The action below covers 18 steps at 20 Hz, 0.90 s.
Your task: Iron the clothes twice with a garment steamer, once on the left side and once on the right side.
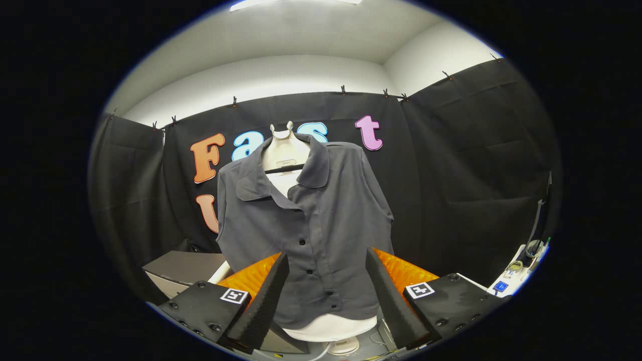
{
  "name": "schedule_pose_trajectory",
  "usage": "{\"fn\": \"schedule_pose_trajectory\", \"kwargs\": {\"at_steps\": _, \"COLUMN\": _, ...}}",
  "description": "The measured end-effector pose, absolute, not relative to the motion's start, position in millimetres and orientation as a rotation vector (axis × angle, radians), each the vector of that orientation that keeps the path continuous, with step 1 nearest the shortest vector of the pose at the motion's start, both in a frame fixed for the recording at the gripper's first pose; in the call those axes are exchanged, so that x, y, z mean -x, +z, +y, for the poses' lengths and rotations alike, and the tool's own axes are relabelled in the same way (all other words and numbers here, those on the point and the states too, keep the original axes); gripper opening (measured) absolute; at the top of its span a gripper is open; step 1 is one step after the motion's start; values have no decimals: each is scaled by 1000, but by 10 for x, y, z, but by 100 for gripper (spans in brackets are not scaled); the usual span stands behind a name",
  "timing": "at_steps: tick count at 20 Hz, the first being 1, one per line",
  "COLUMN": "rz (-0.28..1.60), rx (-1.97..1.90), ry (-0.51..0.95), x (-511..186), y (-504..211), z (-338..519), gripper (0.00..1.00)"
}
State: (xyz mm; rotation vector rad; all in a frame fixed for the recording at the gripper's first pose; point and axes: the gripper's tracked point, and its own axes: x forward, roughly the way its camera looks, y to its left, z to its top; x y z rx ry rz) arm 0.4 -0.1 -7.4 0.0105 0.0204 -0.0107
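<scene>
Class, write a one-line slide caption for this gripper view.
Open tongs face a buttoned grey shirt on a white mannequin, holding nothing.

The scene is evenly lit from a ceiling lamp (296,4), which is blown out to white. The shirt (321,225) is rendered sharp. Straight lines are bowed by fisheye distortion, and the rim is darkened and softened.

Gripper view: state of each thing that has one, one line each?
gripper: open, fingers spread wide, nothing between them but the shirt farther ahead.
shirt: hanging on the mannequin, buttoned down the front, collar open, beyond the fingers.
mannequin: upright, dressed in the shirt, neck and lower edge showing.
grey box: closed, sitting beside the shirt.
</scene>
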Motion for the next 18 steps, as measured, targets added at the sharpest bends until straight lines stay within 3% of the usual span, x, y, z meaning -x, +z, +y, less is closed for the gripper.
{"fn": "schedule_pose_trajectory", "kwargs": {"at_steps": 18, "rz": 27, "rx": 25, "ry": 40, "x": 24, "y": -80, "z": 573, "gripper": 98}}
